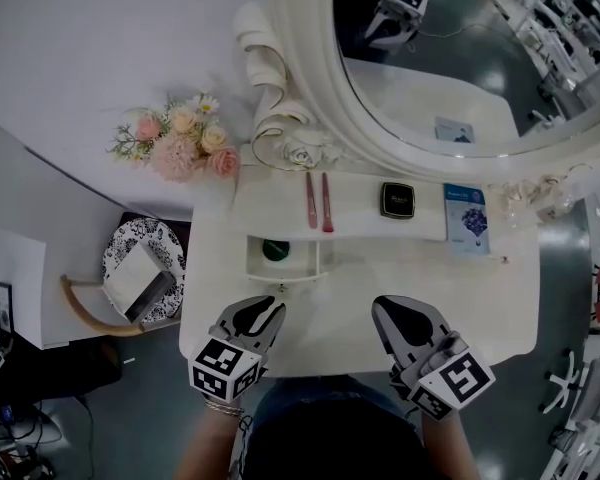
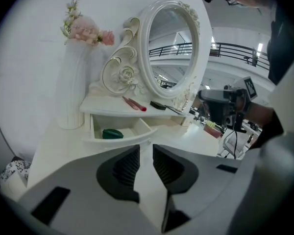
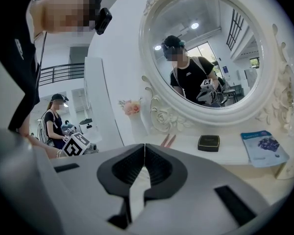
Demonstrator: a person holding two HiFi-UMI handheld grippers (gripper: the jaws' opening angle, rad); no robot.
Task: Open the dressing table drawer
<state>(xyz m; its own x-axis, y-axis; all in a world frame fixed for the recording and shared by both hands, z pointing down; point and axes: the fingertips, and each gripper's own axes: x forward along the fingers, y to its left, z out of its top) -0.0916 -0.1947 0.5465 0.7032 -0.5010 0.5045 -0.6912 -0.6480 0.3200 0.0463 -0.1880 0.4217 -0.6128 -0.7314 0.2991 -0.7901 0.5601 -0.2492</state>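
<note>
One drawer [image 1: 285,276] is seen under the left end of the raised shelf [image 1: 360,213] on the dressing table [image 1: 420,278] — white, shallow, curved at the front and pulled out, with one green object [image 1: 275,250] lying inside. On the shelf, two reddish sticks [image 1: 326,203], one dark square case [image 1: 398,200] and one blue booklet [image 1: 467,215] are laid in a row. One oval mirror [image 1: 450,58] and one bunch of flowers [image 1: 180,140] are set behind. The left gripper [image 2: 146,148] is held with jaws apart on nothing, near the drawer front; the right gripper [image 3: 145,146] has its jaws pressed together — empty.
</note>
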